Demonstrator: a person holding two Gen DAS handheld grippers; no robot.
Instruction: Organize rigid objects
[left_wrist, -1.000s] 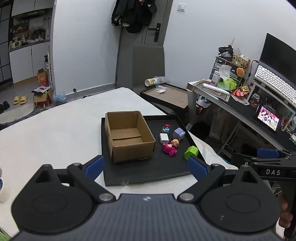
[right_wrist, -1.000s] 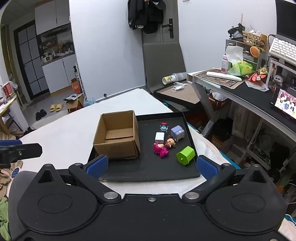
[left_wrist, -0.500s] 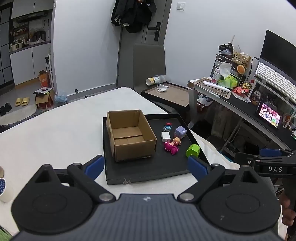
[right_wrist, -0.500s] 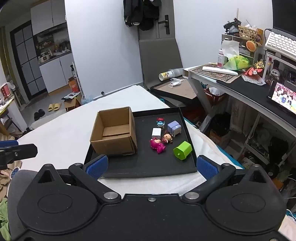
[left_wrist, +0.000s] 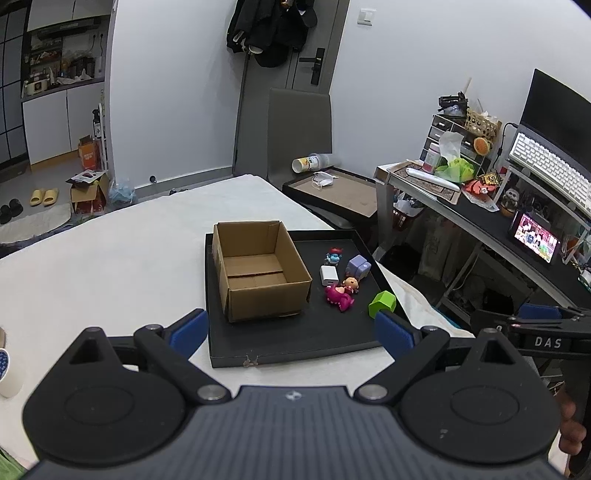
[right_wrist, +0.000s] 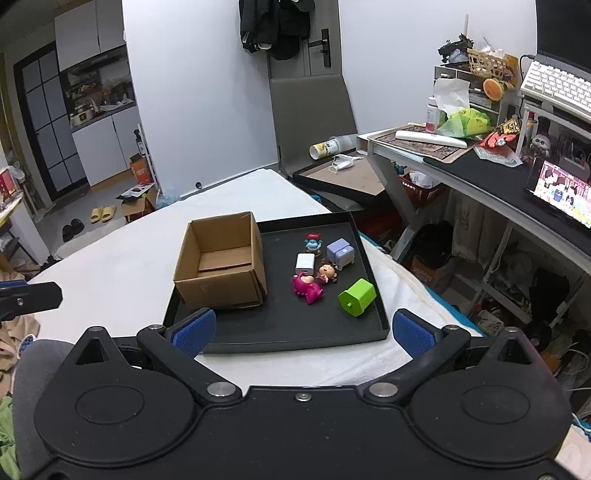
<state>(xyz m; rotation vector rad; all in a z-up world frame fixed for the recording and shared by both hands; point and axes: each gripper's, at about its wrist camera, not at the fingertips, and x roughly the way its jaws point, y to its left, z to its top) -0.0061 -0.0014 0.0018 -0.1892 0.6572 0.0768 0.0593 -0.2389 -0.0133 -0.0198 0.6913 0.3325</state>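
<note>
Your cardboard box (left_wrist: 260, 271) stands open-topped on the left part of the black tray (left_wrist: 295, 341), and nothing shows inside it but its bare folded floor. The loose pieces all lie on the tray to the right of the box: a white charger cube (left_wrist: 328, 275) closest to the box, a small blue figurine with a red cap (left_wrist: 334, 255) beyond it, a lilac block (left_wrist: 358, 266) further right, a little doll with a brown head (left_wrist: 349, 285) touching a magenta toy (left_wrist: 339, 297), and a green block (left_wrist: 382, 303) nearest the tray's right rim. In the right wrist view the green block (right_wrist: 357, 296) lies tilted on its side, apart from the magenta toy (right_wrist: 307, 288).

The tray sits on a white-covered counter (left_wrist: 110, 266). Its near strip, in front of the box and toys, is bare black floor; left of the box the tray's margin is thin.

Your left tool (left_wrist: 291, 330) hangs wide and empty over the tray's near edge, one blue pad (left_wrist: 188, 329) left of the box's near corner. Your right tool (right_wrist: 303, 329) is likewise spread wide, holding nothing, its pads framing the tray's front rim (right_wrist: 295, 343). White counter lies open to the left of the box.
</note>
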